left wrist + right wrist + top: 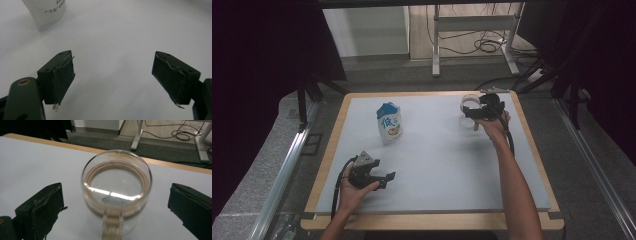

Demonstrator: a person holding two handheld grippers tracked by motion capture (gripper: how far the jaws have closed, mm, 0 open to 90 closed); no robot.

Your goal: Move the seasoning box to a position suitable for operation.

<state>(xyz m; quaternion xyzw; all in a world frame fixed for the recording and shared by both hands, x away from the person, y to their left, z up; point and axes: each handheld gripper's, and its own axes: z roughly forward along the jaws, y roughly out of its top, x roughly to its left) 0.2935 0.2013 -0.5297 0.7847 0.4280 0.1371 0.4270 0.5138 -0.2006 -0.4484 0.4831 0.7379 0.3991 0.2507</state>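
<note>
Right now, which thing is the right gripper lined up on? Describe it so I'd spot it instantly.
Look to the far right corner of the grey table top. There stands a clear glass mug, handle toward the open right gripper. Unlike the blue-topped milk pouch farther left, it is see-through.

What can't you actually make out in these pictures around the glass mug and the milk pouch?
- Glass mug: in the right gripper view, the bottom edge cuts off its handle; in the high view, the right gripper partly covers it.
- Milk pouch: in the left gripper view, the top edge crops it; print too small to read.
</note>
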